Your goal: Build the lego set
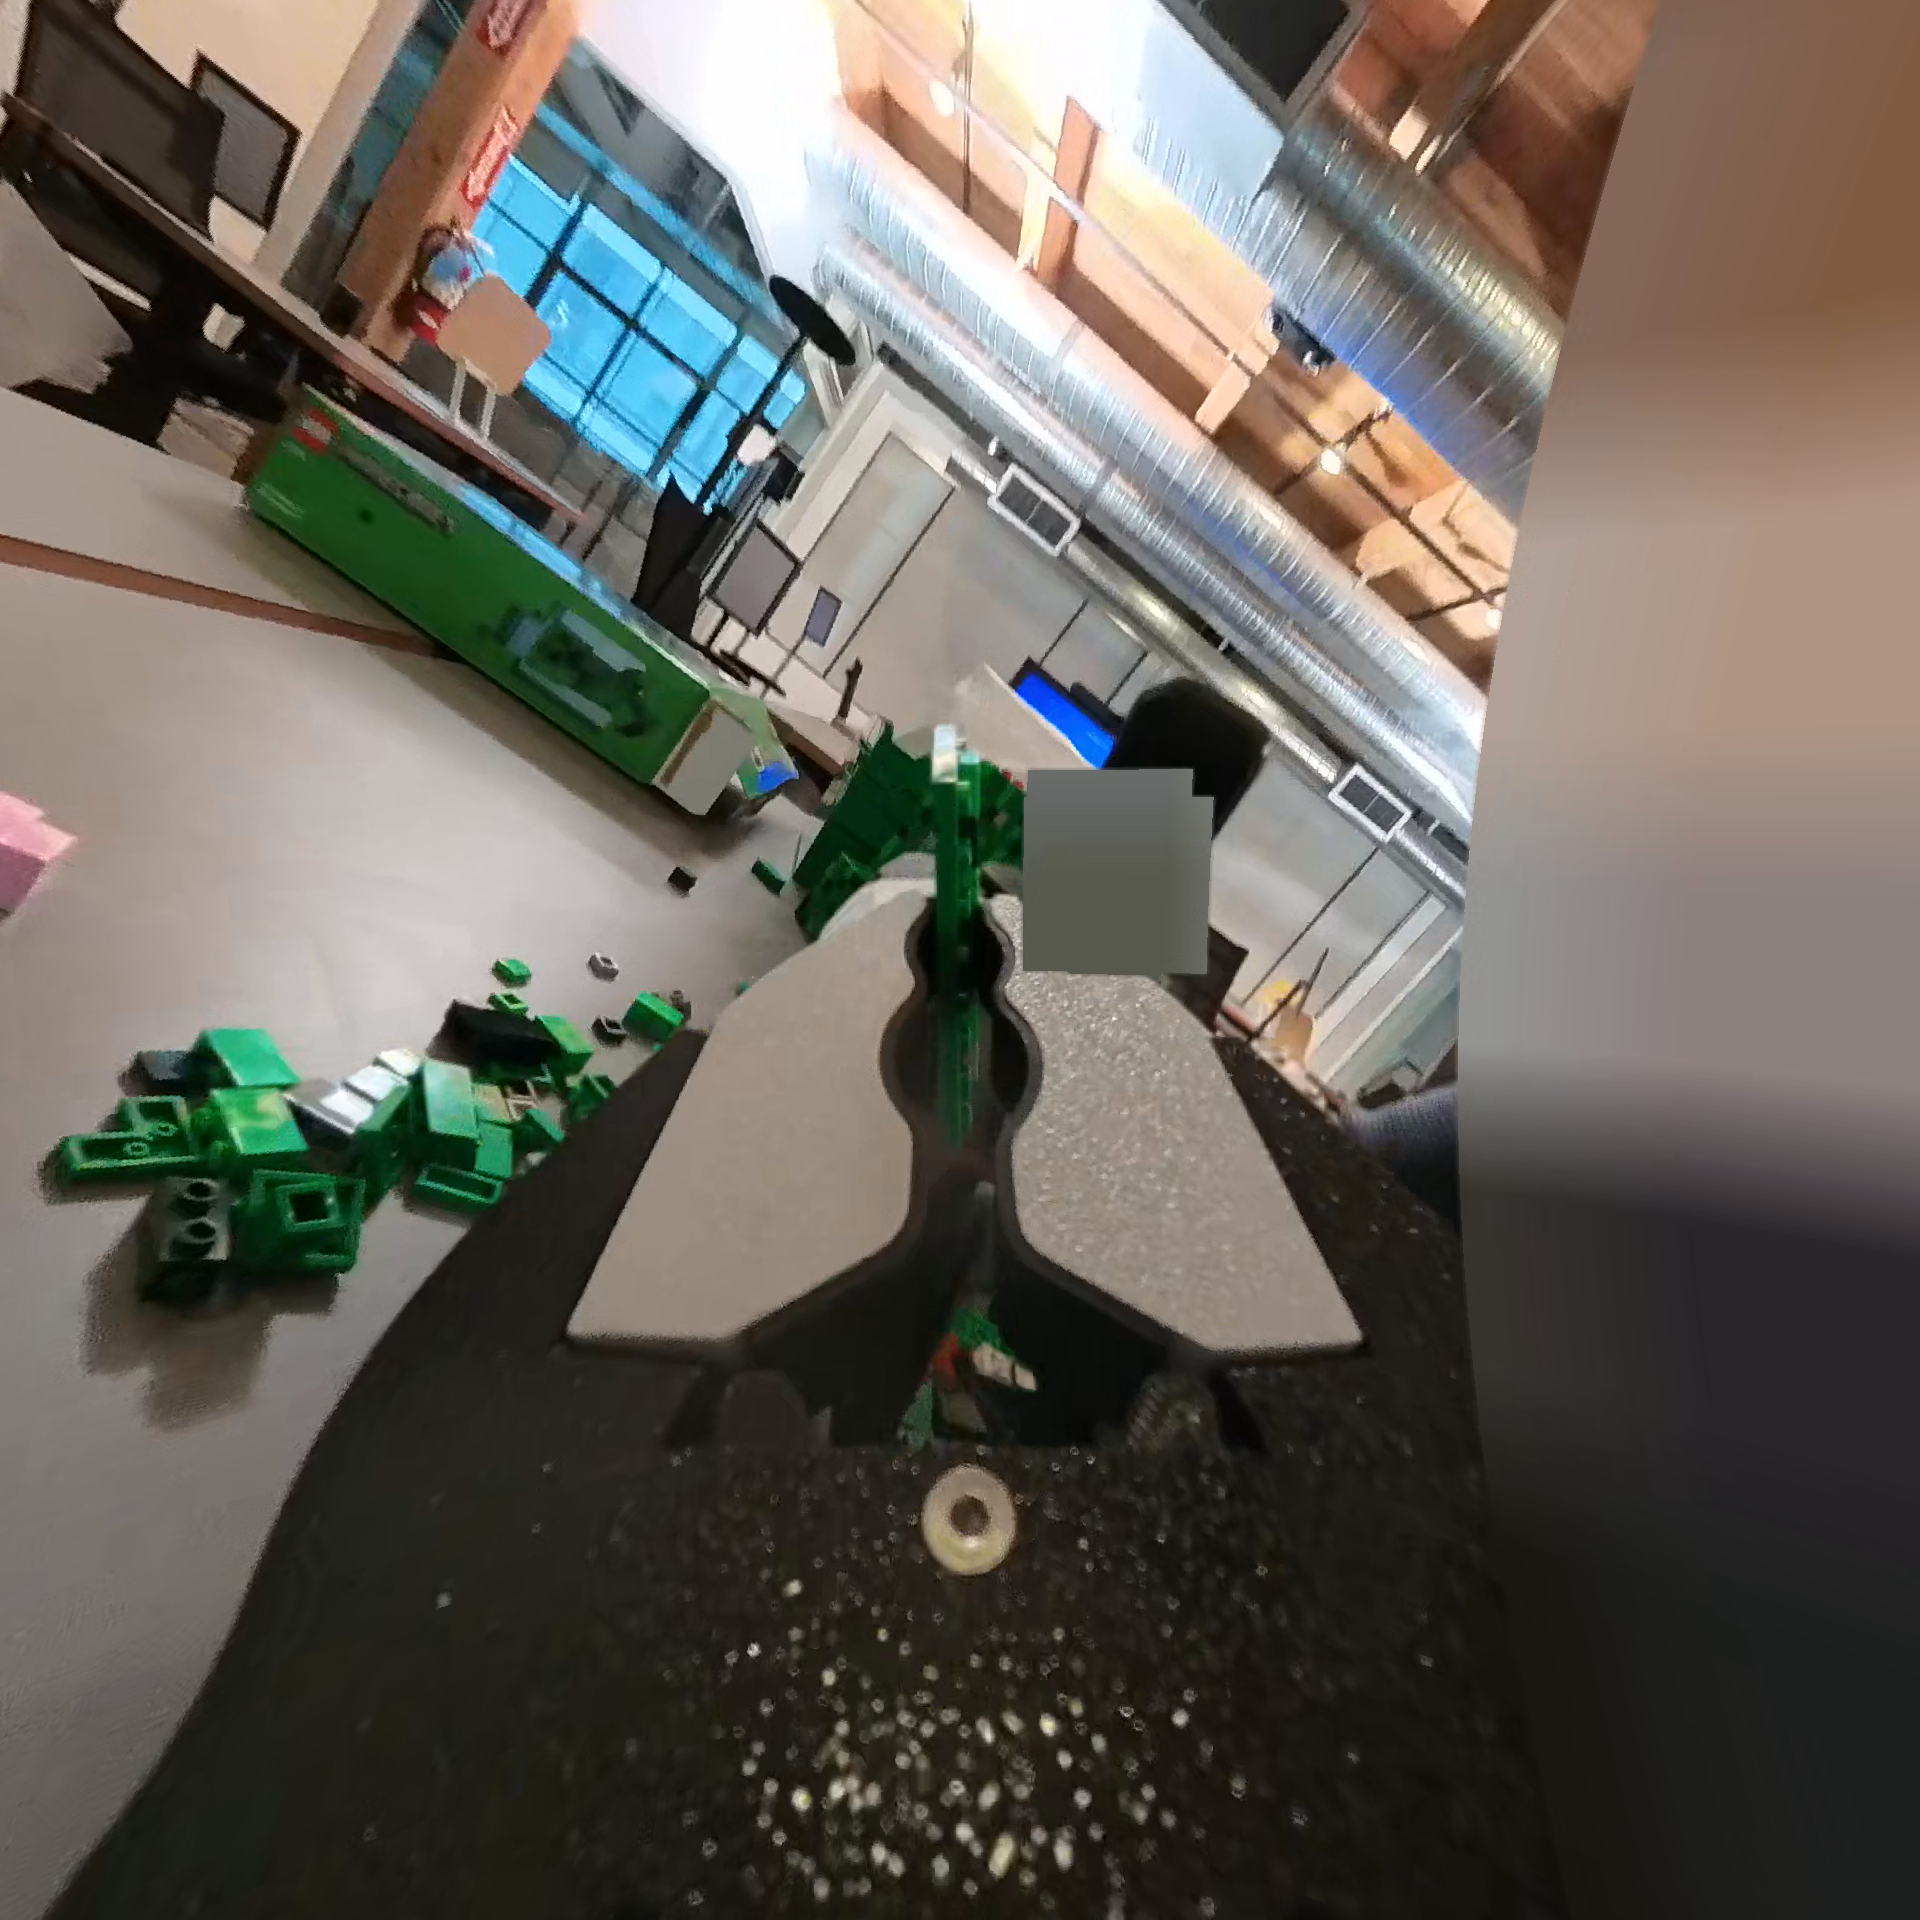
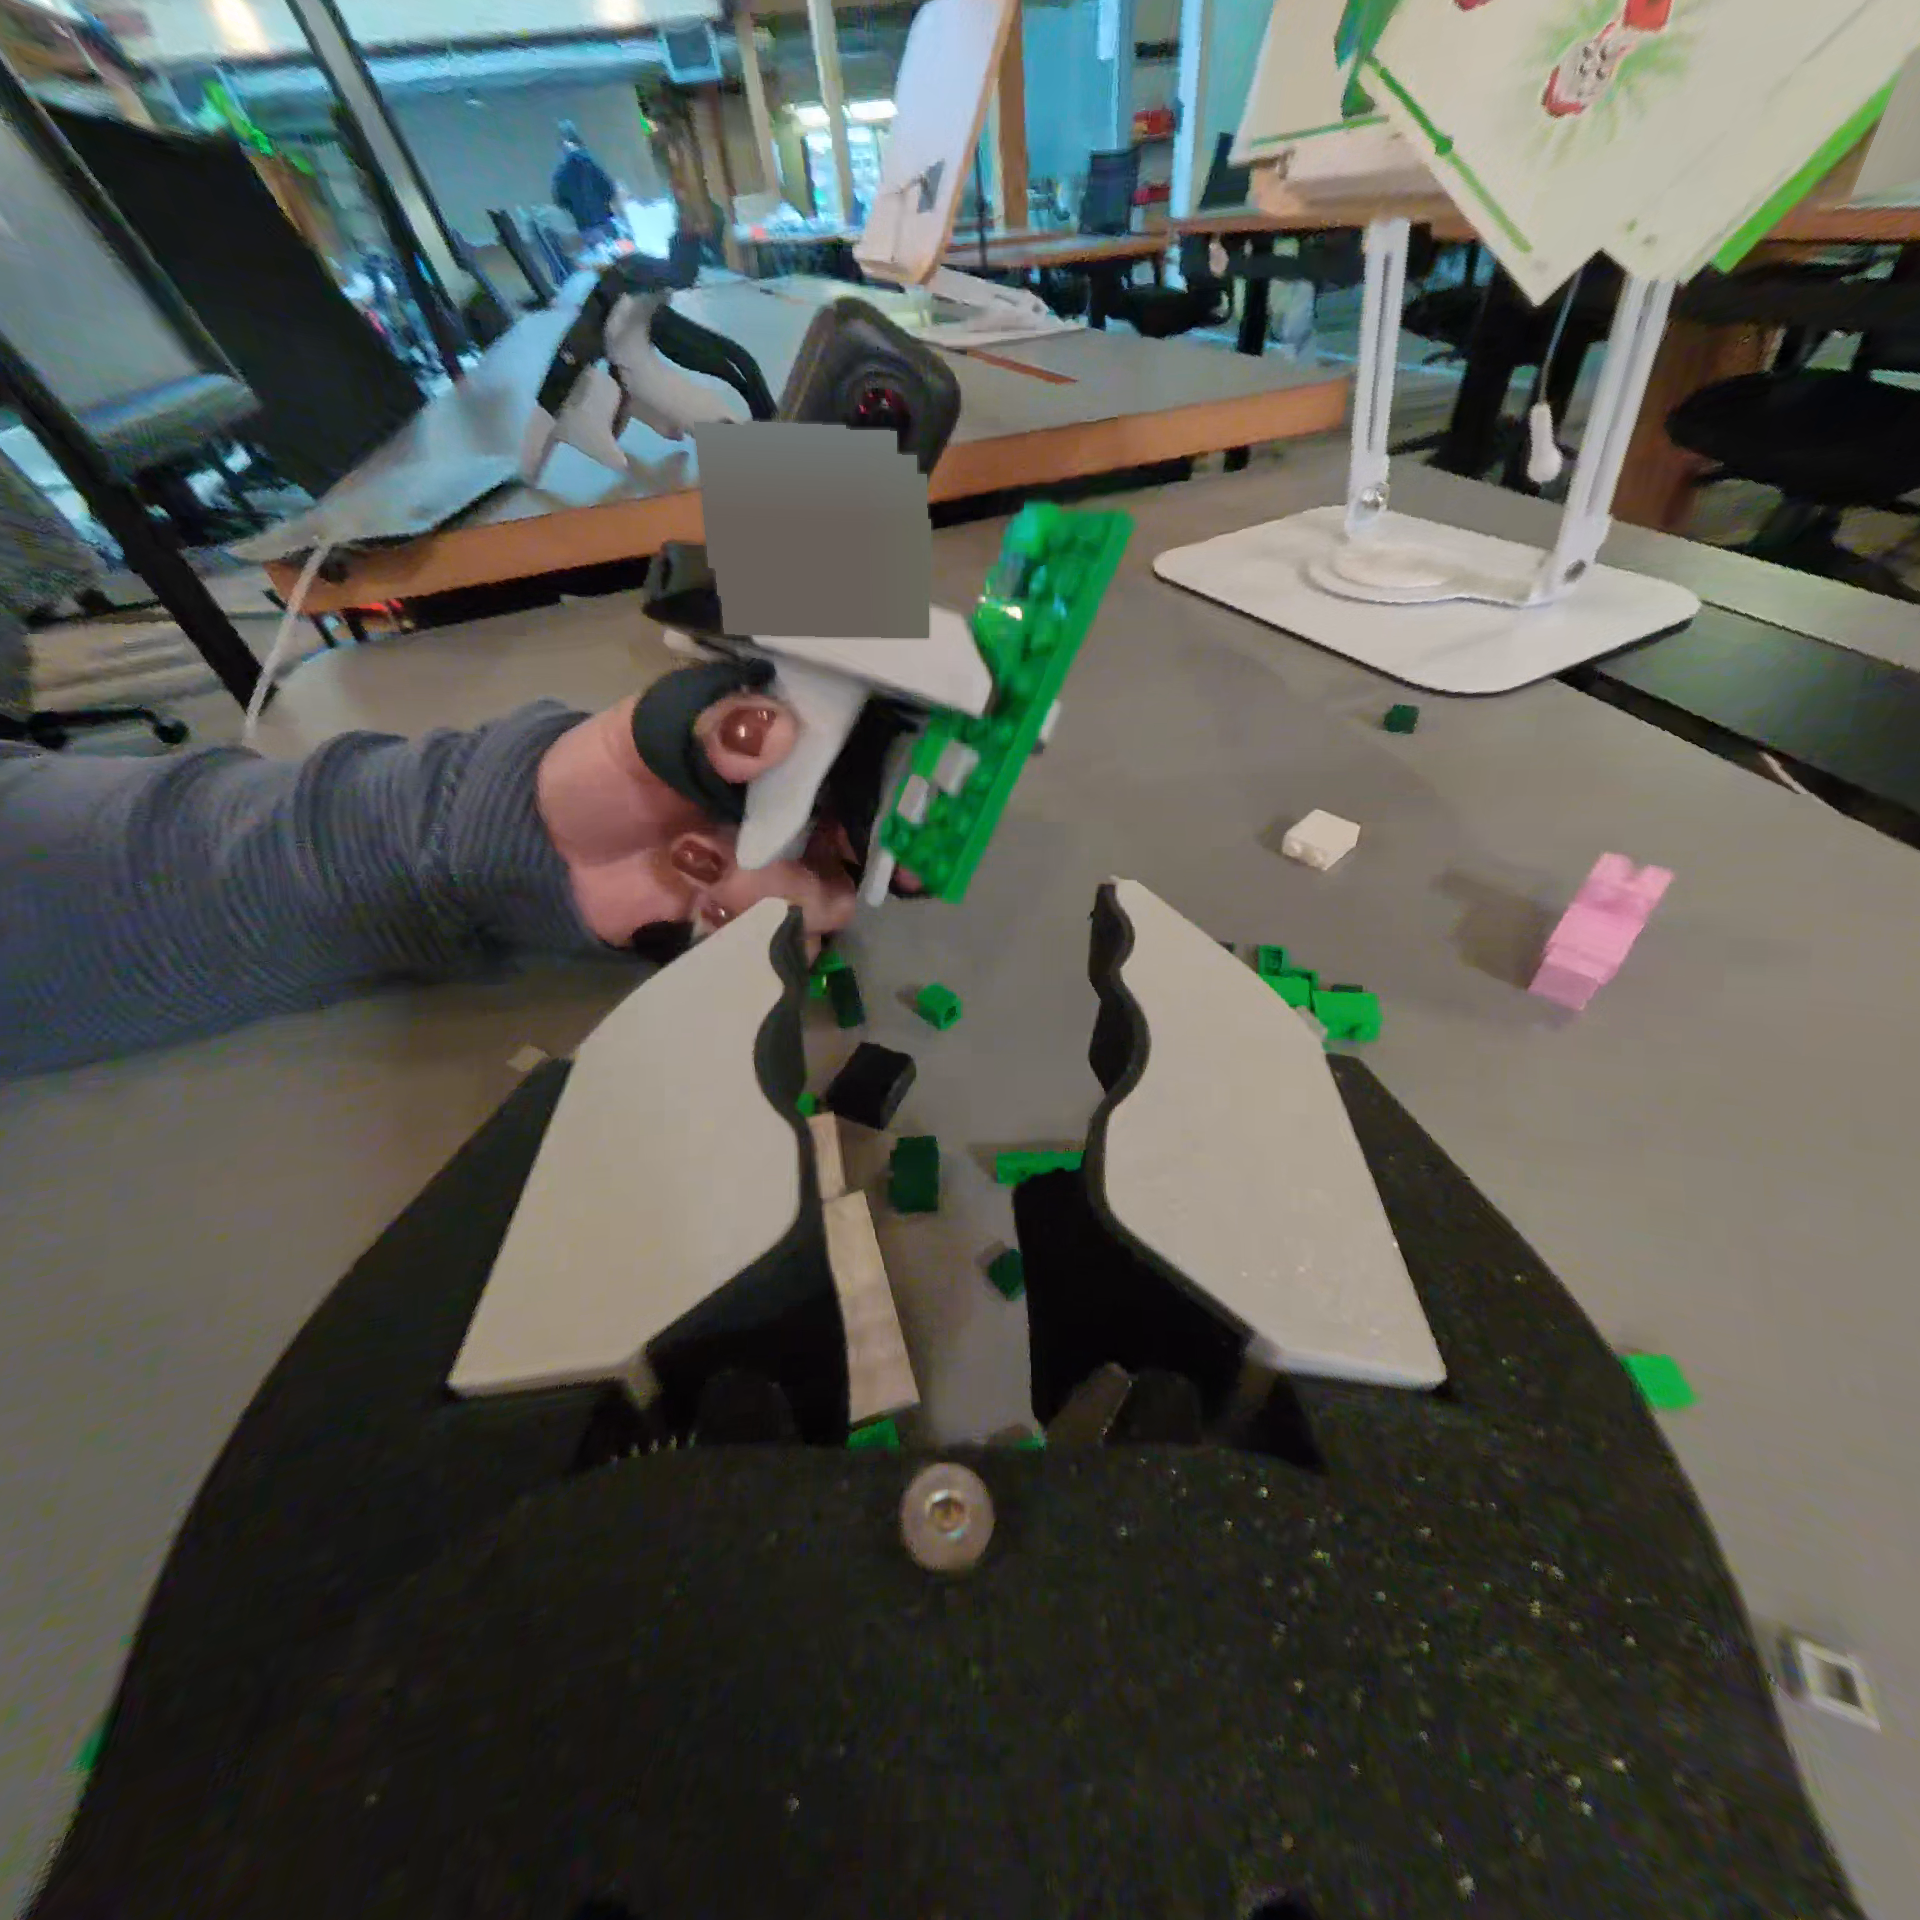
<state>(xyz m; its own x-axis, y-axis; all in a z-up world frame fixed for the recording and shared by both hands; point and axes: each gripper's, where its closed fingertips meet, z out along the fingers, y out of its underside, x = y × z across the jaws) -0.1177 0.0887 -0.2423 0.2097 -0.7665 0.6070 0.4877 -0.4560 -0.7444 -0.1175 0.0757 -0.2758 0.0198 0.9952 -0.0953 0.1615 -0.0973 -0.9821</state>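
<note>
R claw (image 2: 945, 914) spread over loose green bricks (image 2: 914, 1172) on surface (image 2: 1558, 1195); L claw (image 1: 954, 914) pinching green build (image 1: 961, 821) edge-on, tilted.

left gripper (image 1: 961, 914) clamped, right gripper (image 2: 945, 925) jaws apart

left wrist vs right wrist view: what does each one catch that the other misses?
Only the left wrist view: the green set box lying on the table, and the ceiling ducts.

Only the right wrist view: the open right gripper over a black brick, a white brick, the white stand with a booklet, and the hand working the left gripper.

Both: the left gripper shut on the green plate assembly, loose green bricks, a pink block and the grey table.
</note>
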